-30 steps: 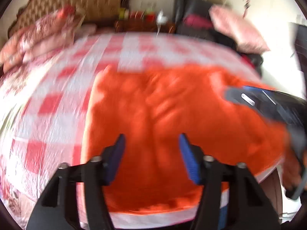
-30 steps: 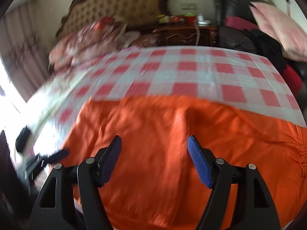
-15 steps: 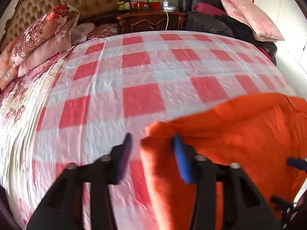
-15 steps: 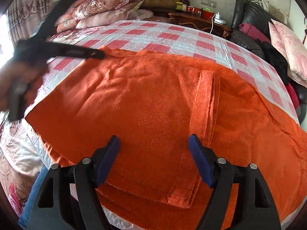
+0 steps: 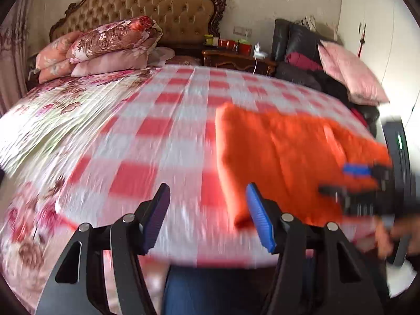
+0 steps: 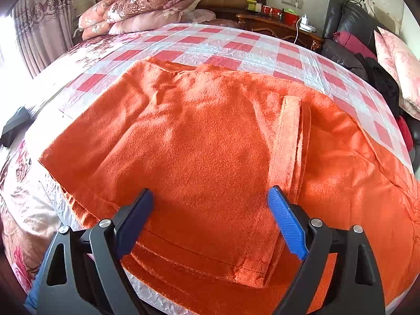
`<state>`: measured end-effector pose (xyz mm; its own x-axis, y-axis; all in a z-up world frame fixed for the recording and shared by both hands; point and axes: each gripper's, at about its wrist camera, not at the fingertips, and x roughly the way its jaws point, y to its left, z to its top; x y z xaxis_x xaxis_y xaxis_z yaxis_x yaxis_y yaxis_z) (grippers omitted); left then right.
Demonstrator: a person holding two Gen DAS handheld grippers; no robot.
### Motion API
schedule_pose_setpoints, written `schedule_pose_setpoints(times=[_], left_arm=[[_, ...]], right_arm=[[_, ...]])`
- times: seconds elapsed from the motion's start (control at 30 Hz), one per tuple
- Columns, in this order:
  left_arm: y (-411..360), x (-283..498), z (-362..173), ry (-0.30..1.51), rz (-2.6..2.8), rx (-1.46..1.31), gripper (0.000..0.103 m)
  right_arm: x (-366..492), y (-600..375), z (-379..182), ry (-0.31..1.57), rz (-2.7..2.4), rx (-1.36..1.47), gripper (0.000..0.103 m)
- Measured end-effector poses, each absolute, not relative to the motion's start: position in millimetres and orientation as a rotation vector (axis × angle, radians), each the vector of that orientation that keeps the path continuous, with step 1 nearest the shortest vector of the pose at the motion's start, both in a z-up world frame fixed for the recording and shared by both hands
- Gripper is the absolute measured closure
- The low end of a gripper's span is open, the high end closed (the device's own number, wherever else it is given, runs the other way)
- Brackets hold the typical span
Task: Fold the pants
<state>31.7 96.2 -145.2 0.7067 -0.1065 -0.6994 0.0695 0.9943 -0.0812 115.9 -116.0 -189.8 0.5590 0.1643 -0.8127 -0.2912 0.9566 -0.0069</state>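
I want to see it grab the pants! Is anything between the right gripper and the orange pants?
Nothing visible. The right gripper, its jaws opening with nothing between them, hangs right above the orange pants, which lie spread on the checked bedsheet.

No legible text anywhere.

bed (image 6: 262,50): red-checked cover; orange pants (image 6: 210,144) spread flat; floral quilts (image 6: 147,8) at headboard
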Motion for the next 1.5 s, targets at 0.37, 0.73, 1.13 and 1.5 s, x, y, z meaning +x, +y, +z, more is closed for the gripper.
schedule_pose_setpoints(times=[0.37,0.73,1.13,1.5], left_arm=[[87.5,50.5,-168.0,0.811,-0.039,-0.01,0.056],[86.7,23.6,-164.1,0.829,-0.129,0.002,0.036],[75.4,42.4,-178.1,0.814,0.018,0.085,0.036],[96.9,20.0,-158.4,0.701,0.015,0.114,0.031]], right_arm=[[116.7,-115.5,-190.0,0.957,0.276,-0.157,0.015],[117.3,-115.7,-190.6,0.969,0.284,-0.162,0.014],[117.2,-114.3,-189.9,0.962,0.287,-0.165,0.014],[117.7,-114.3,-189.6,0.964,0.285,-0.163,0.013]])
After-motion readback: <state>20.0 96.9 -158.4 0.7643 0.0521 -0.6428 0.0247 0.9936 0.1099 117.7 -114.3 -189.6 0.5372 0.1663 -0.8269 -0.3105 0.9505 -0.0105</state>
